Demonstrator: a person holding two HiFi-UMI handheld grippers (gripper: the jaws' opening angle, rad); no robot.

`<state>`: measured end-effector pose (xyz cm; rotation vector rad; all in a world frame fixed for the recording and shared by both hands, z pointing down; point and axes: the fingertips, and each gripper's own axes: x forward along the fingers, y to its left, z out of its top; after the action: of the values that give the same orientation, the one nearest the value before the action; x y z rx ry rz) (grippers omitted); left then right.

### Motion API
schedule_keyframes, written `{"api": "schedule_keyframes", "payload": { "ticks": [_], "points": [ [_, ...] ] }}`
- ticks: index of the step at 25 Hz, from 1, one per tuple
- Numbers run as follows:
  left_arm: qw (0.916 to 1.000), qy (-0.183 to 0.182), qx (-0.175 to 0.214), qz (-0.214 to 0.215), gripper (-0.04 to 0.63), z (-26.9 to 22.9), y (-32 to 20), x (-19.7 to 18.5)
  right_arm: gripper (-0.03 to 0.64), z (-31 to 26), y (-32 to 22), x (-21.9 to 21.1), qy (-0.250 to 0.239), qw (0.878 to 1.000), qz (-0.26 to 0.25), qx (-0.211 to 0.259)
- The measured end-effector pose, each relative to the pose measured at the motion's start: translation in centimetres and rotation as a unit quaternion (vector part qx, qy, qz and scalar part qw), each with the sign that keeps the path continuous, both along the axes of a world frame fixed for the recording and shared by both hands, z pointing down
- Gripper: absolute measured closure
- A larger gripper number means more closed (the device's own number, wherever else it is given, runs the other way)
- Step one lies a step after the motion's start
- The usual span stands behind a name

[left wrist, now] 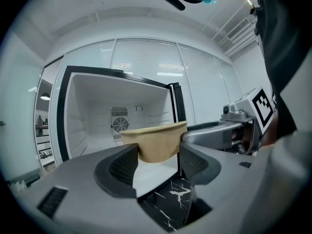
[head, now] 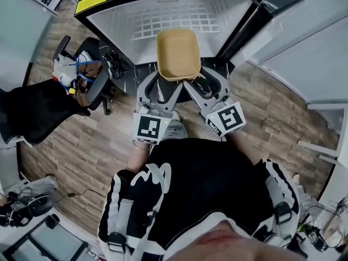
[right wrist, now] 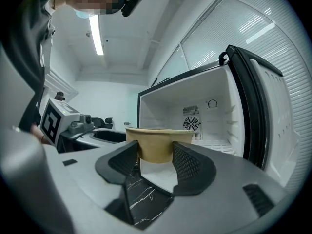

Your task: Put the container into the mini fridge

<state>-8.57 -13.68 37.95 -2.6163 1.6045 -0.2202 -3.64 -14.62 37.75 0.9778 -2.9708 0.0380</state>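
The container (head: 178, 53), a tan paper tub with rounded corners and nothing visible inside it, hangs in the air right at the mouth of the mini fridge (head: 125, 20). It is level, open side up. From the head view its far end reaches over the fridge's white floor, while its near end lies outside the opening.

Both grippers carry it from the side away from the fridge. The left gripper (head: 166, 85) has its 2 jaws closed on the container's near end, the ribbed pads pressing its tapered walls from either side. The right gripper (head: 202, 79) clamps the same end just beside it in the same way. In each gripper view the tub fills the gap between the pads and touches both.

The fridge stands wide open, its door (head: 274, 7) swung out to the right of the cabinet. Inside are bare white walls, a wire shelf (head: 174, 20) and a round fan grille (right wrist: 191, 123) on the back wall; nothing is stored there. Below the opening lies a black marbled surface (left wrist: 170, 199). A black office chair (head: 89, 80) stands on the wooden floor (head: 81, 145) left of the fridge.

By my reading the task is about halfway: the door is open and the container is lifted and lined up with the opening. What is left is to push it deeper, set it down inside, spread both pairs of jaws and draw the grippers back out
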Motion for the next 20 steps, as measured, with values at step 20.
{"api": "schedule_keyframes", "payload": {
  "ticks": [20],
  "points": [
    [0.9994,0.005,-0.018,0.028,0.324,1.5,-2.9,-1.3,0.385,1.0,-2.7,-1.4,0.003,0.999,0.030,-0.011]
  ]
}}
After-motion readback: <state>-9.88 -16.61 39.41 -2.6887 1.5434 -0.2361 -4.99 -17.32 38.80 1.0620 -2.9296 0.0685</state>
